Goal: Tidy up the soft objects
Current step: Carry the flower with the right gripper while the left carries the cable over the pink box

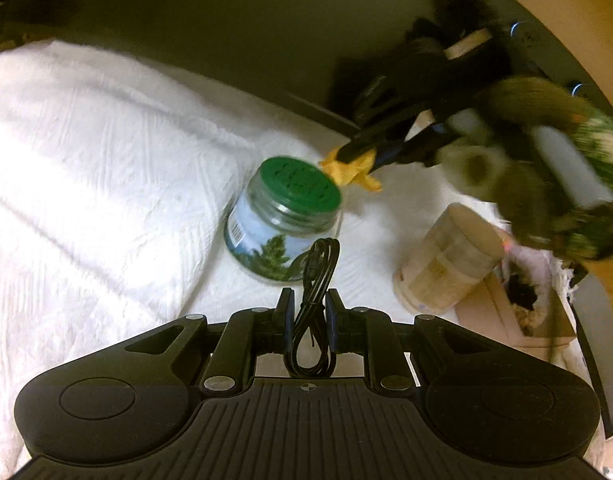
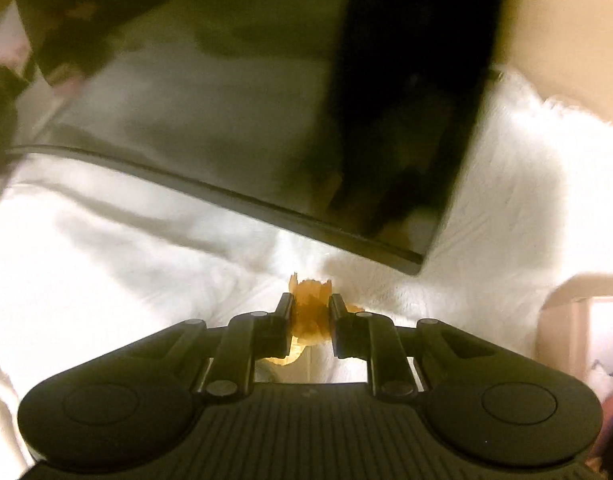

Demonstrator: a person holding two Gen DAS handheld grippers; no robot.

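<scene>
My left gripper [image 1: 309, 306] is shut on a coiled black cable [image 1: 311, 320] that loops up between its pads, just above the white quilted cover [image 1: 86, 152]. In the right wrist view my right gripper [image 2: 310, 308] is shut on a crumpled yellow soft thing [image 2: 310, 312], low over the white cover [image 2: 126, 260]. The left wrist view shows that same right gripper [image 1: 356, 152] reaching in from the upper right with the yellow soft thing [image 1: 348, 170] pinched at its tips, behind a glass jar with a green lid [image 1: 284, 220]. A person's patterned sleeve [image 1: 586, 184] holds it.
A pale cylindrical tin [image 1: 446, 256] lies tilted right of the jar. A cardboard box [image 1: 518, 312] with dark and fluffy contents sits at the right edge. A large dark flat screen [image 2: 234, 128] leans across the back, close to the right gripper. A fluffy white pillow [image 2: 538, 168] lies right.
</scene>
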